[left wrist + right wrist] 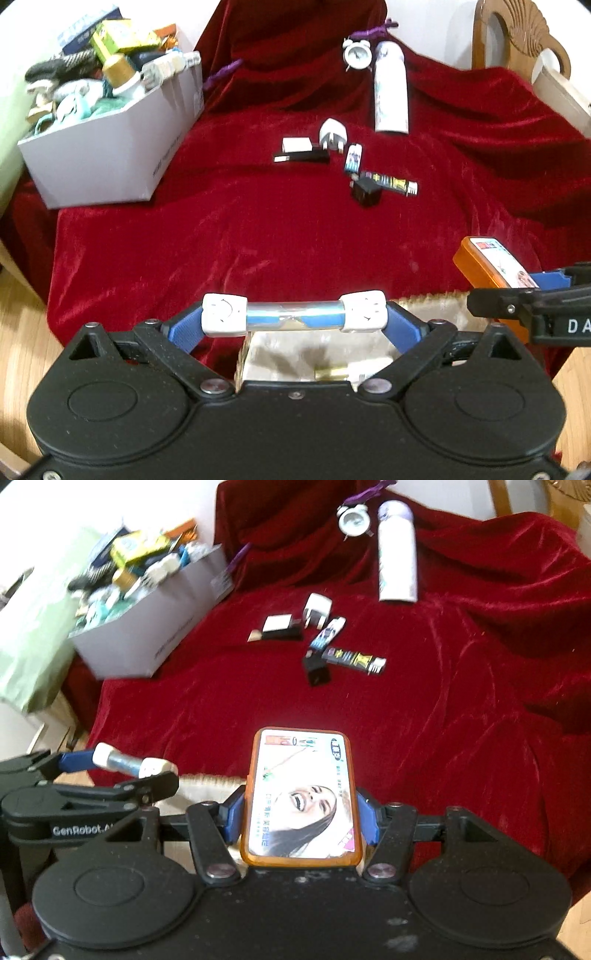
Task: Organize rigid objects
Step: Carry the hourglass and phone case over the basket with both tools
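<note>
My left gripper (293, 317) is shut on an hourglass (293, 316) with white end caps, held crosswise over the near edge of the red cloth; it also shows in the right wrist view (129, 765). My right gripper (301, 812) is shut on an orange box (301, 797) with a printed laughing face, seen too in the left wrist view (491, 264). Farther on the cloth lie a white plug (332, 134), a white-and-black box (301, 151), a small printed packet (353, 158), a black adapter (365, 192) and a black-yellow tube (391, 181).
A white cardboard box (110, 147) full of assorted items stands at the left. A white bottle (390, 88) and a white alarm clock (356, 53) lie at the back. A furry beige container (314, 354) sits just under my left gripper. A wooden chair (517, 33) is at back right.
</note>
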`<state>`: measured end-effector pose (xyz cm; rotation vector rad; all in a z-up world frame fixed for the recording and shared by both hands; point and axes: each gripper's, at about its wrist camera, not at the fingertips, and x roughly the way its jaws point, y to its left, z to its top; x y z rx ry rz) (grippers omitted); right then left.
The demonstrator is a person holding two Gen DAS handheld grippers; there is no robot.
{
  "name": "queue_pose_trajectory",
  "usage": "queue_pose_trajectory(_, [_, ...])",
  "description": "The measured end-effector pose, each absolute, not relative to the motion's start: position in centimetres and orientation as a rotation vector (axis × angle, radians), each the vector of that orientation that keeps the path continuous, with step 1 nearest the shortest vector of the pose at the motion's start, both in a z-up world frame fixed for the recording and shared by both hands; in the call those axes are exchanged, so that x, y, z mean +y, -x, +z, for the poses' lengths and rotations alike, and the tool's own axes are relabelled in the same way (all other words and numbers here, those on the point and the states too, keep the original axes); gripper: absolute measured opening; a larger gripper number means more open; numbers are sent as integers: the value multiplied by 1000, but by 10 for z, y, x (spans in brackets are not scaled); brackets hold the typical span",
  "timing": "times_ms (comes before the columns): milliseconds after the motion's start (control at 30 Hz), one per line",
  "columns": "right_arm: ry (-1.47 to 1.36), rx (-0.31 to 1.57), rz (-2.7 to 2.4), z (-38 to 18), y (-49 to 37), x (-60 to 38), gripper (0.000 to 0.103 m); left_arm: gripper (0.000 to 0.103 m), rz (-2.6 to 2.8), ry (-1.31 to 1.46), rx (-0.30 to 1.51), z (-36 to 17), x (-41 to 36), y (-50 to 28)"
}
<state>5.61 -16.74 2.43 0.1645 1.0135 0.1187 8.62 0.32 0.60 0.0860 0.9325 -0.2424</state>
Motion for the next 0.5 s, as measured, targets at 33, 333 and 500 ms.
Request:
queue_pose_trajectory(33, [-160,1026,124,22,-53,-166,59,95,-240,-87,940,4,4,-83])
queue_pose_trajectory(333, [-153,1115,158,9,-34,-161,59,95,-247,-86,1011,-10,5,-65])
queue_pose_trajectory(500, [-164,1151,168,3,-29,-158,59,95,-244,-106,1037,-18,3,-58])
